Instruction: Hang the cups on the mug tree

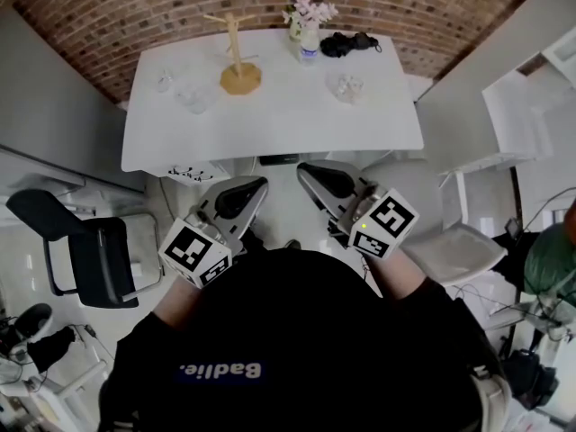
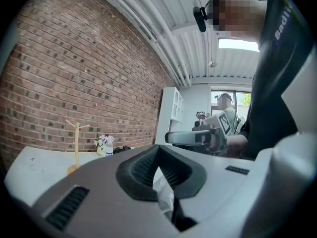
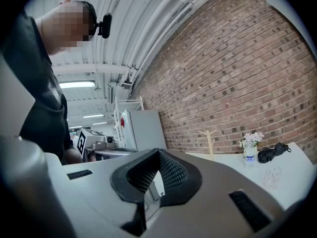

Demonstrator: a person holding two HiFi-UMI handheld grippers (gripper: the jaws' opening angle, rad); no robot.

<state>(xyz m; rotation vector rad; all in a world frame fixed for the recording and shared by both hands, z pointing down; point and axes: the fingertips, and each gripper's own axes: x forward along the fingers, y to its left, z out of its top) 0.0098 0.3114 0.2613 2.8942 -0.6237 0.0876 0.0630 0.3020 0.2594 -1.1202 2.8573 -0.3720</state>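
Clear glass cups on the white table are too faint to count. A black bundle nearby defies identification.

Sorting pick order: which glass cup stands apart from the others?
The clear cup right of the mug tree, in front of the black bundle. The other two cups stand close together on the tree's left.

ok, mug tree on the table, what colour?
The branched wooden mug tree is pale tan; the head view shows it best.
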